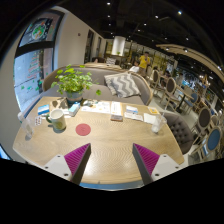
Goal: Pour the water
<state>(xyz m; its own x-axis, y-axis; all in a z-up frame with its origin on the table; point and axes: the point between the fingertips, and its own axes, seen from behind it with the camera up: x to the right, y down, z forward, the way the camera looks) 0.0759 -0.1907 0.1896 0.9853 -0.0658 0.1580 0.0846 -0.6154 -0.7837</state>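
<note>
My gripper (111, 160) is open and empty above the near edge of a long wooden table (110, 140). Its two fingers with magenta pads (75, 157) stand wide apart with only bare tabletop between them. Beyond the fingers on the left side of the table stands a small cup (57, 122) with a pale object behind it. A red round coaster (83, 129) lies just right of the cup. A white cup (156, 123) stands on the right side of the table, far ahead of the right finger.
A potted green plant (72, 82) stands at the far left of the table. Flat papers or mats (118, 109) lie at the far middle. A striped cushion on a sofa (122, 85) sits behind. Chairs (183, 128) stand to the right.
</note>
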